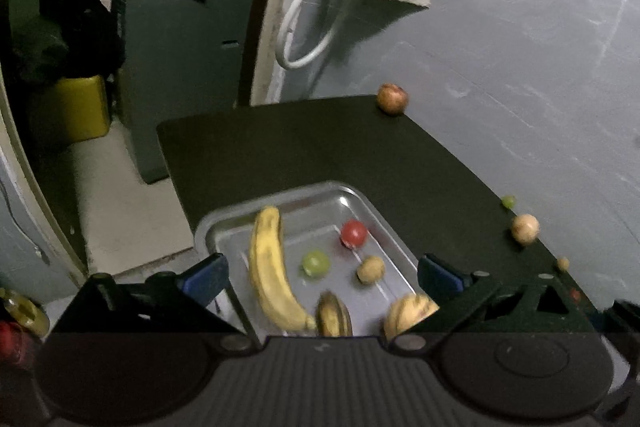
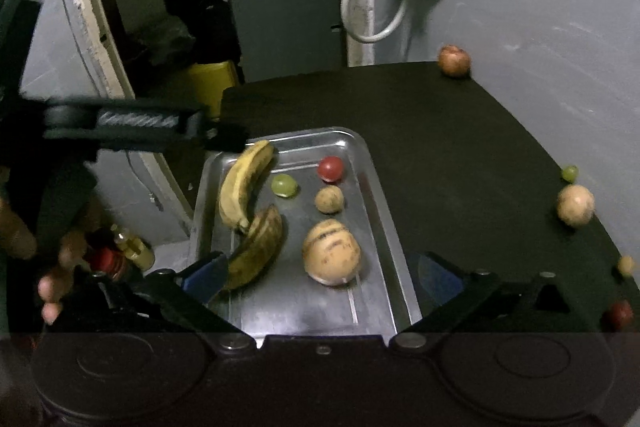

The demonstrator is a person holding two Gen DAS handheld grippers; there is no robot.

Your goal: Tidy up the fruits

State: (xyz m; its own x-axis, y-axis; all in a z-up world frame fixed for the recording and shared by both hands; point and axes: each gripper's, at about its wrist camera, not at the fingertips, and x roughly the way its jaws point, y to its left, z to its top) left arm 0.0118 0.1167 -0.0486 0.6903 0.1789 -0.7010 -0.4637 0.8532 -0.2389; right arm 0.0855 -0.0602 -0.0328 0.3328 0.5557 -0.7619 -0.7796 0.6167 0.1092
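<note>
Both hand-held grippers, left hand-held gripper (image 1: 322, 277) and right hand-held gripper (image 2: 322, 273), hover open and empty over the tray (image 2: 384, 239); round fruit like the pale fruit (image 2: 576, 205) at the right surface (image 2: 440, 131) edge could roll off if nudged.

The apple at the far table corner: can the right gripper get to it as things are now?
Probably yes. The apple sits alone on bare table, nothing stands in the way, and the right gripper is open over the tray.
</note>
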